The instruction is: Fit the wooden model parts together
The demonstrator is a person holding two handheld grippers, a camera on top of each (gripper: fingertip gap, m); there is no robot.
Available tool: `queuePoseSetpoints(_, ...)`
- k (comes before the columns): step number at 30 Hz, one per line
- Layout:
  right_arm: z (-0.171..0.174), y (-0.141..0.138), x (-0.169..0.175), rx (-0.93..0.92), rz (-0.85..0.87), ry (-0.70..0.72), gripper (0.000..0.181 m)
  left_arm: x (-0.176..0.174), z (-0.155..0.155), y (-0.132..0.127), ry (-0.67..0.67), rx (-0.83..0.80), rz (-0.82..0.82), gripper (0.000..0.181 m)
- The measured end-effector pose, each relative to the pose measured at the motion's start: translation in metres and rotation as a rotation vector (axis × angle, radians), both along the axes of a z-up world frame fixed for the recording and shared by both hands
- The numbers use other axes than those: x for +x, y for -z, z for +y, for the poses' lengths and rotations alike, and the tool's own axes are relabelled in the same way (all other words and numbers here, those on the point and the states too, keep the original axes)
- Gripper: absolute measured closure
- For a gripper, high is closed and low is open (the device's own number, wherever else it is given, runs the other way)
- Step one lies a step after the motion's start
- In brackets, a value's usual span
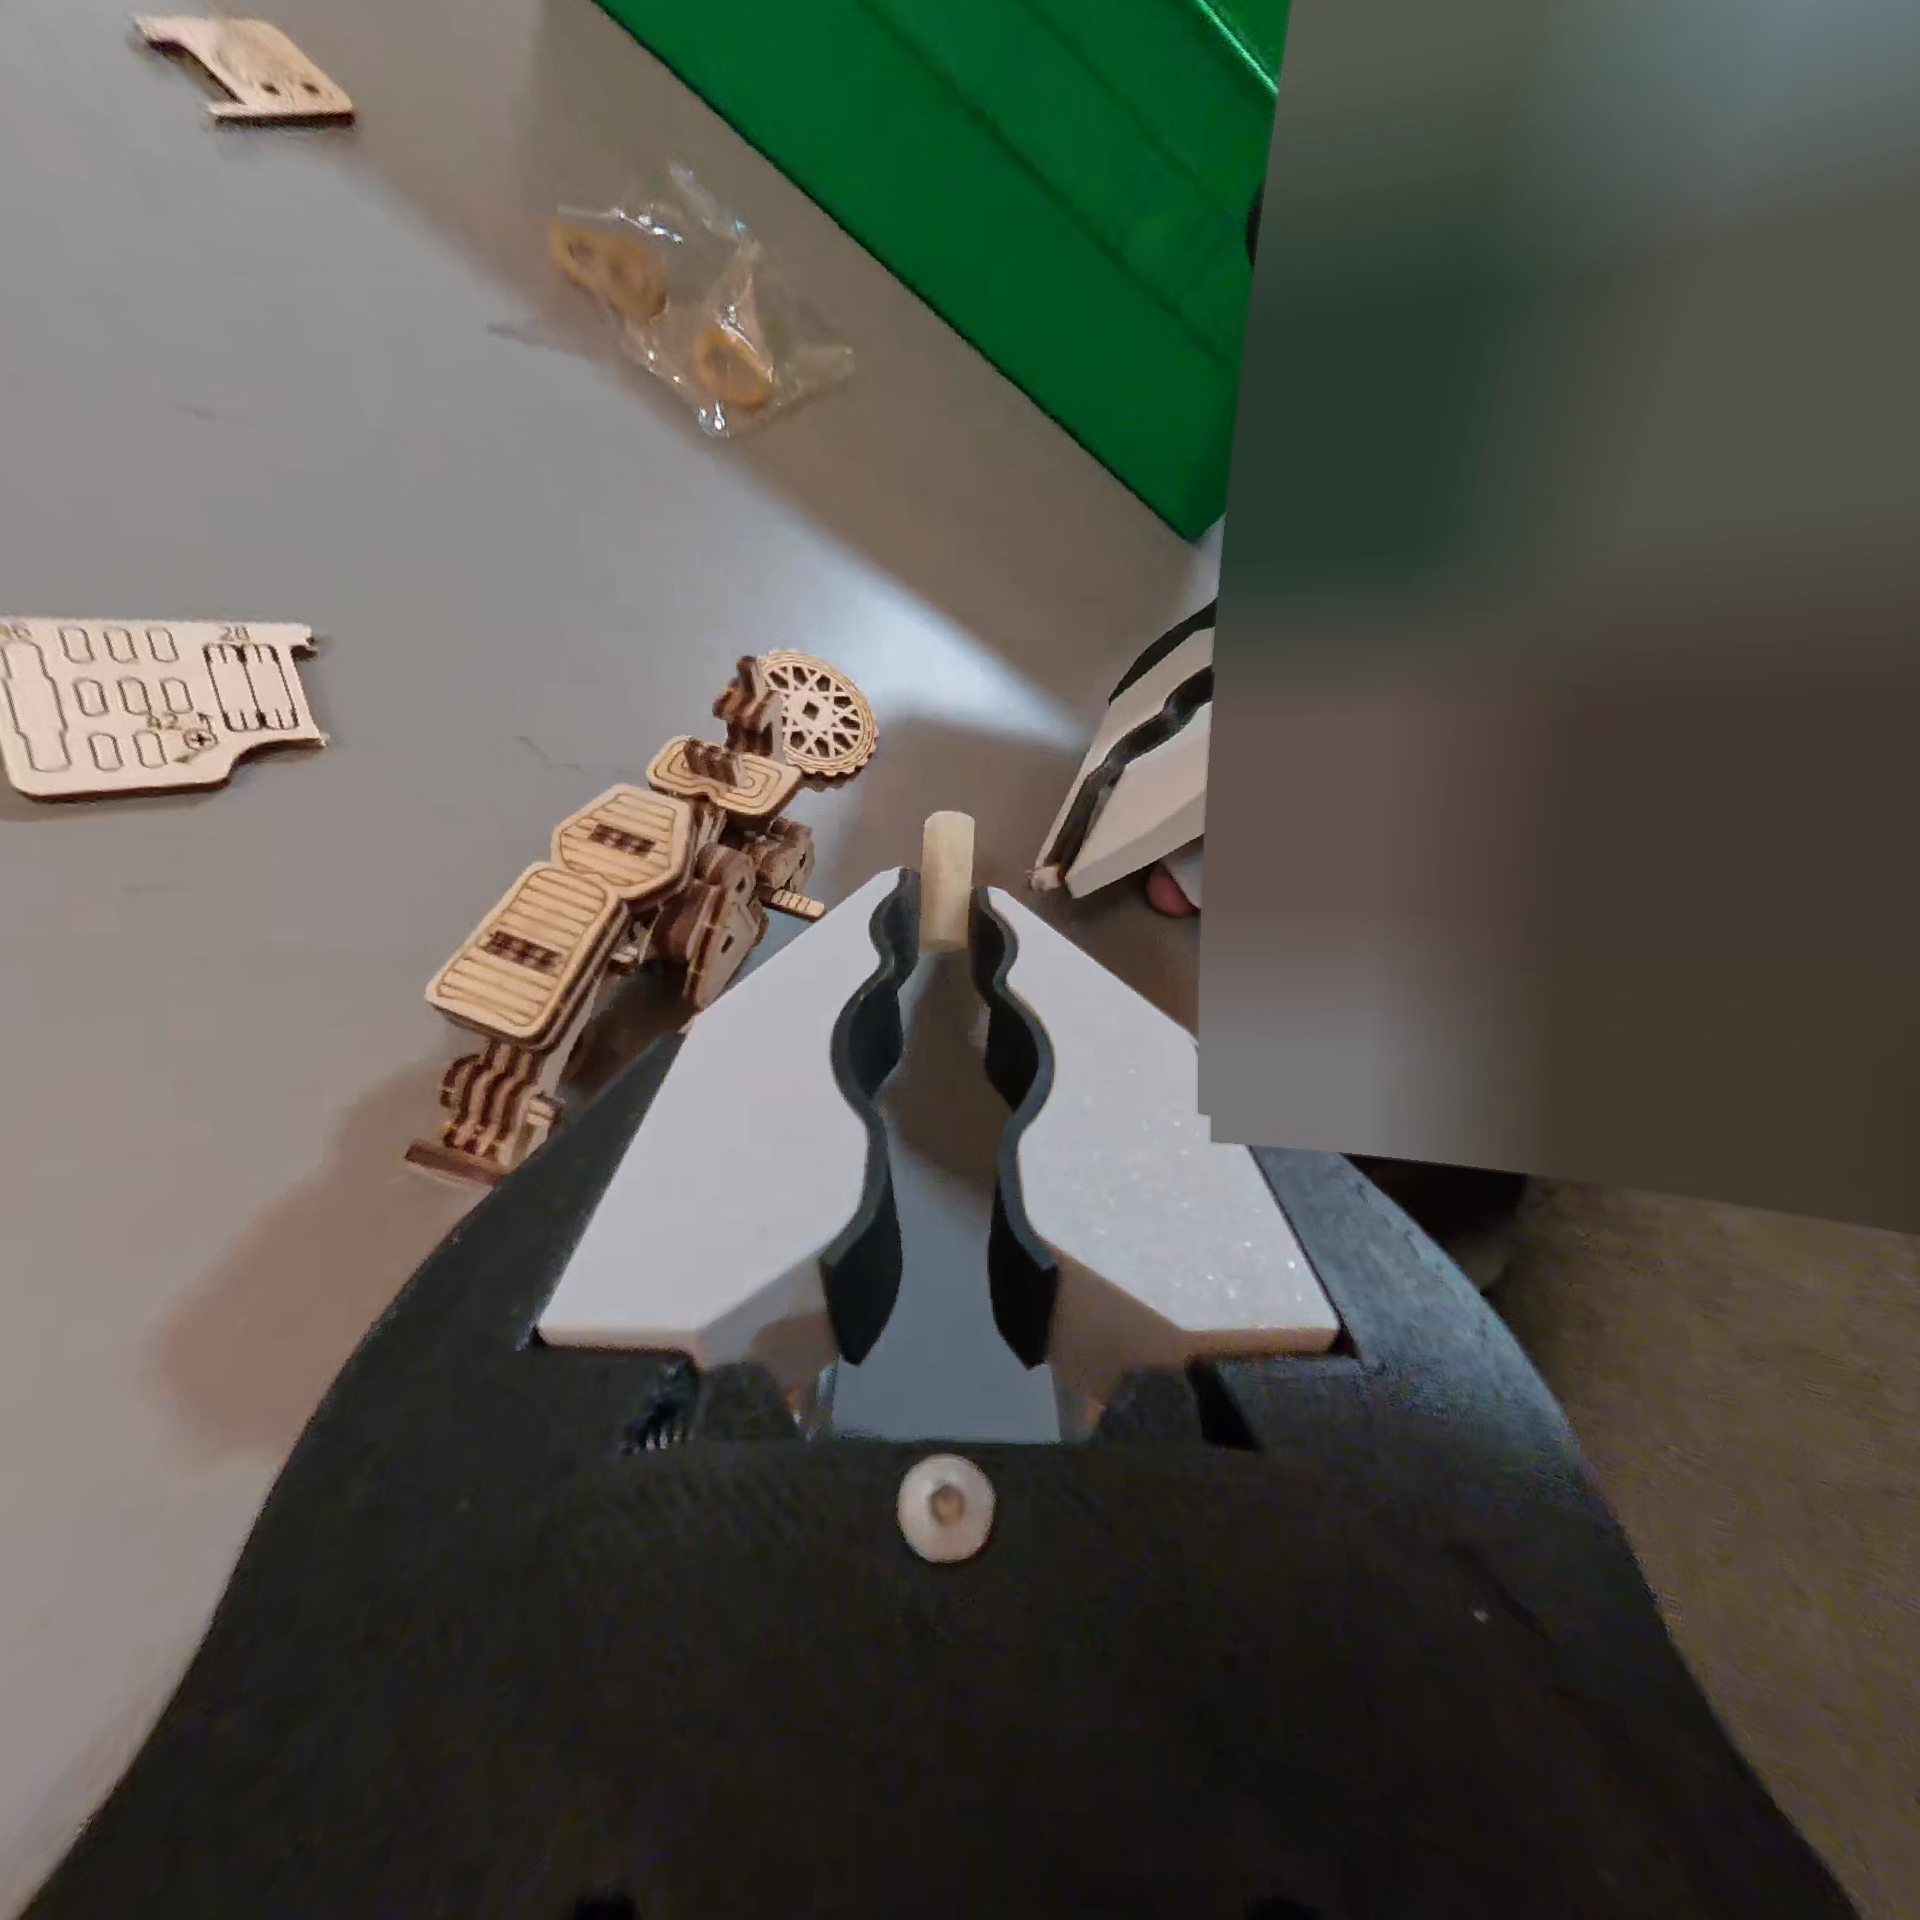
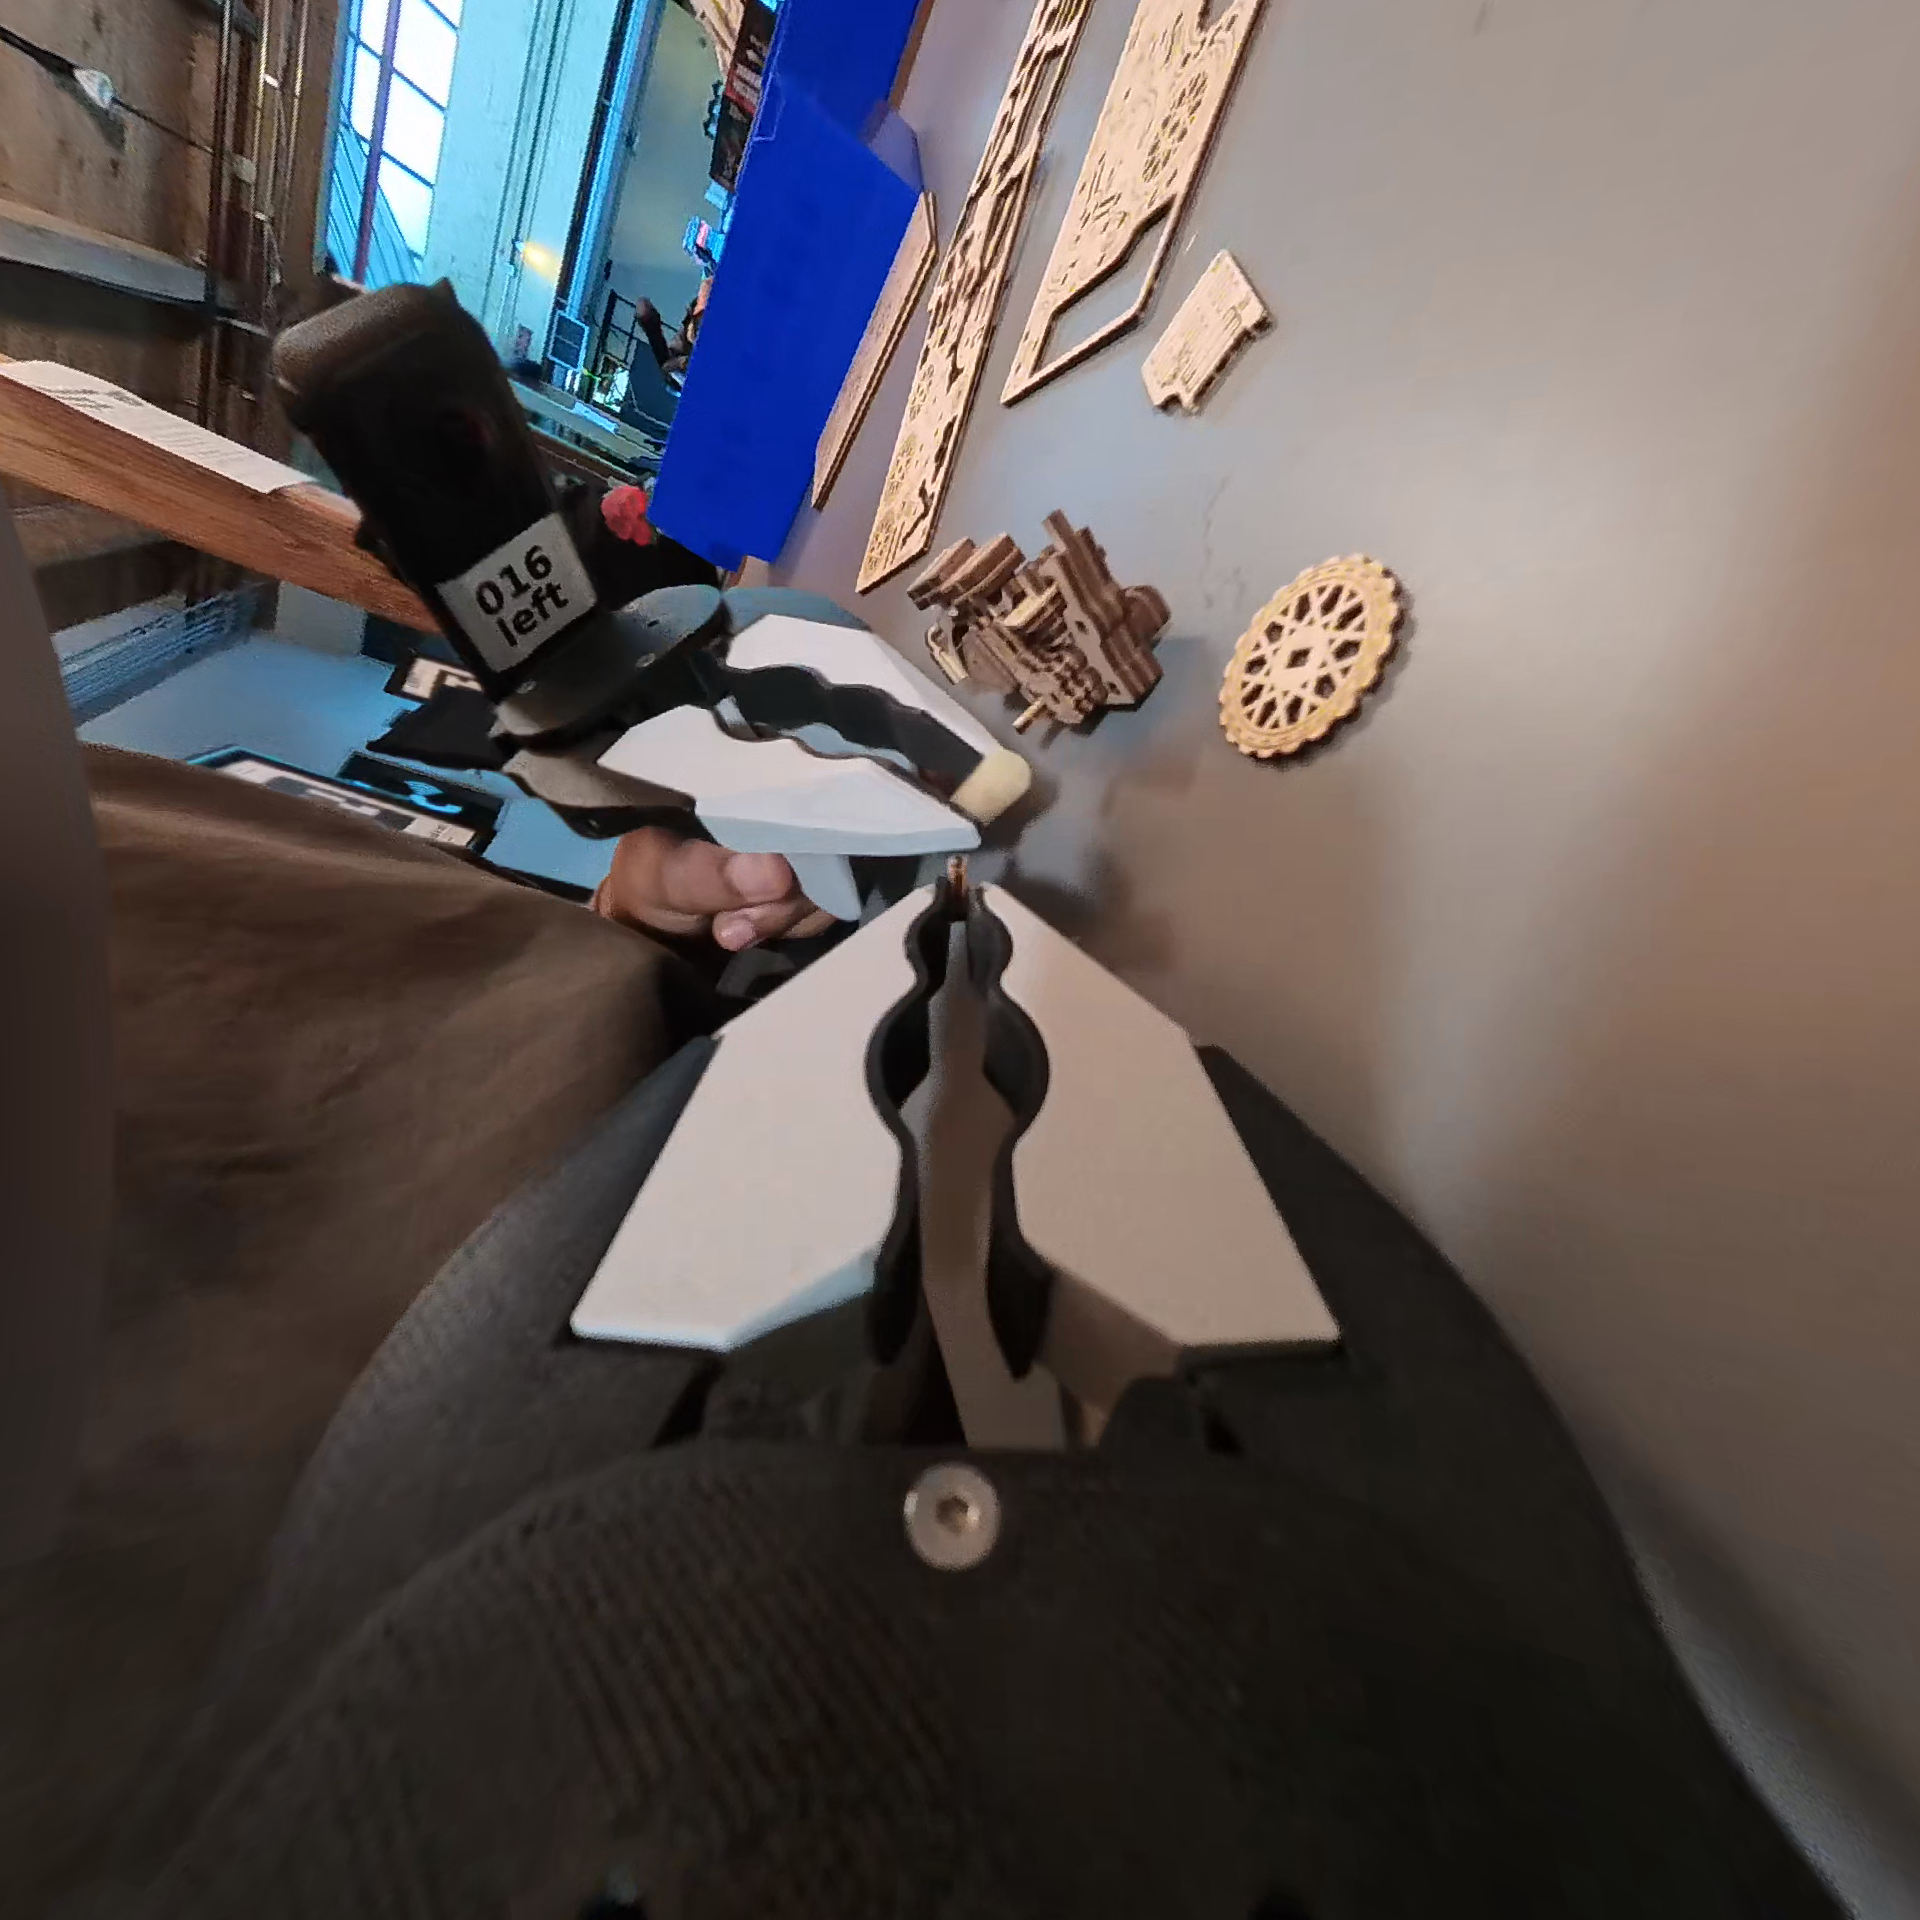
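Observation:
My left gripper (image 1: 943,906) is shut on a short pale cylinder (image 1: 945,847) that stands up between its tips. To its left on the grey table lies the partly built wooden model (image 1: 613,904), with a spoked wooden wheel (image 1: 816,717) at its far end. My right gripper (image 2: 958,902) is shut on a thin small wooden piece (image 2: 958,871), of which only the tip shows. In the right wrist view the left gripper (image 2: 977,802) holds the cylinder (image 2: 1000,781) just above my right tips, near the model (image 2: 1039,634) and the wheel (image 2: 1311,655). The right gripper's tip (image 1: 1051,878) also shows in the left wrist view.
A green box (image 1: 987,208) stands at the back, with a plastic bag of wooden rings (image 1: 686,301) in front of it. Cut wooden sheet pieces (image 1: 156,707) lie at the left. A blue box (image 2: 790,343), wooden part sheets (image 2: 1122,187) and a person's hand (image 2: 717,894) show in the right wrist view. My two grippers' fingertips are within a few centimetres of each other.

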State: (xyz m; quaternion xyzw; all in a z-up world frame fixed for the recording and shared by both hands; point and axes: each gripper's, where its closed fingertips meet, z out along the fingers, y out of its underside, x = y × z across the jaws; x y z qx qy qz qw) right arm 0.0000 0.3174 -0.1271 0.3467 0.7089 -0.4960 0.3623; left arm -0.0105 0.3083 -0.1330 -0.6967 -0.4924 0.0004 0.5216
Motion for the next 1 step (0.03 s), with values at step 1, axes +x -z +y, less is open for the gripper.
queuePoseSetpoints(1, 0.0001, 0.0004, -0.0011, 0.002, 0.002, 0.003, 0.18, 0.0005, 0.0009, 0.0003, 0.009, 0.012, -0.01, 0.173)
